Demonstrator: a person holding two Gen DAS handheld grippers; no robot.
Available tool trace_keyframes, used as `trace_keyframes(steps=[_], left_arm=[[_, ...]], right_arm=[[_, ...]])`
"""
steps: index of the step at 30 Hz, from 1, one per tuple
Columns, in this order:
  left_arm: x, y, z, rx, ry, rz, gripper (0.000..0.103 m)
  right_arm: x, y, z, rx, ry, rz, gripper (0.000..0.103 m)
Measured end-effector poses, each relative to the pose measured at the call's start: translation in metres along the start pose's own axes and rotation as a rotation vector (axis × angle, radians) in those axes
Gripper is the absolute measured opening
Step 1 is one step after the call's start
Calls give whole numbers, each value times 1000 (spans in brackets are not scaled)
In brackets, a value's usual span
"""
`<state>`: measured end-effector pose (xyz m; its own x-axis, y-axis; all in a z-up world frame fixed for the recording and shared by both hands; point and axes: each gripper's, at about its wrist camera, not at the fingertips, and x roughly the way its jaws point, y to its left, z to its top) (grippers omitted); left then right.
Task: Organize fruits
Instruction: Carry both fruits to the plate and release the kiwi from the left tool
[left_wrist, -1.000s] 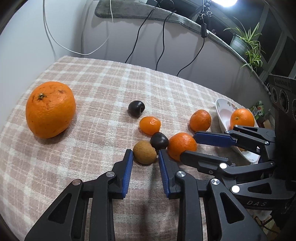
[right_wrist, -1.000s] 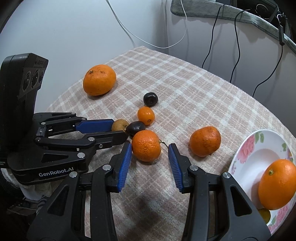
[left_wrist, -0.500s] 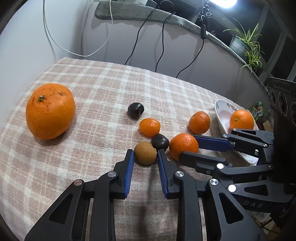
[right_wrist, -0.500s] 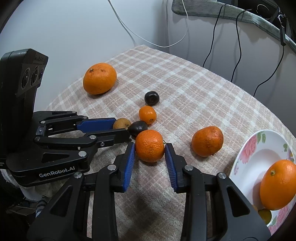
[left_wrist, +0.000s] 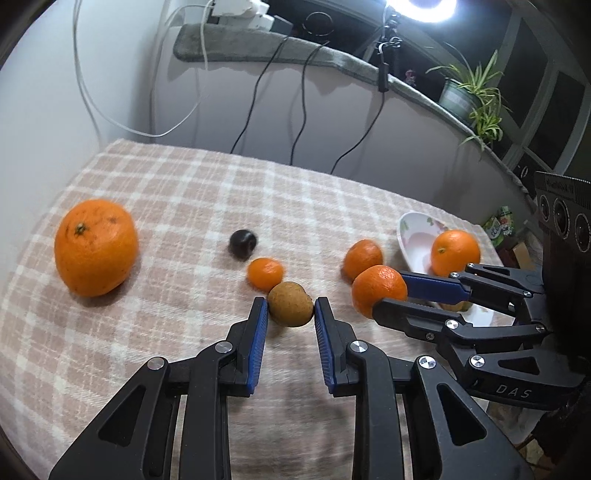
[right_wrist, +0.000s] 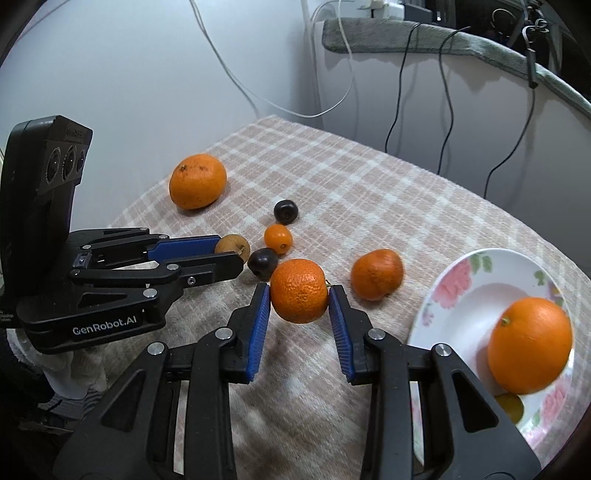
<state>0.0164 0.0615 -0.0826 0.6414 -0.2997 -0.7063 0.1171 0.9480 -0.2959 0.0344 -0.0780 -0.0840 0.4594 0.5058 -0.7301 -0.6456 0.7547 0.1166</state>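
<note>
Right gripper (right_wrist: 299, 295): jaws pinching a tangerine (right_wrist: 299, 290), seemingly clear of the table (right_wrist: 369, 177), likely bound for the plate (right_wrist: 465, 273). Left gripper (left_wrist: 289, 308): jaws closing around, possibly touching, a brown fruit (left_wrist: 290, 303) sitting on the table.

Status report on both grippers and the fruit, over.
Left gripper shut on brown fruit. Right gripper shut on mandarin. Dark plum beside both.
</note>
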Motion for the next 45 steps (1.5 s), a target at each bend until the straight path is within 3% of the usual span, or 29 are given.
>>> trace_keyframes(steps=[20, 45], left_arm=[[28, -79, 18, 107, 9, -139, 25], [61, -118, 24, 169, 58, -178, 25]], right_arm=[[-59, -57, -42, 123, -42, -120, 34], [-62, -70, -56, 146, -27, -139, 34]])
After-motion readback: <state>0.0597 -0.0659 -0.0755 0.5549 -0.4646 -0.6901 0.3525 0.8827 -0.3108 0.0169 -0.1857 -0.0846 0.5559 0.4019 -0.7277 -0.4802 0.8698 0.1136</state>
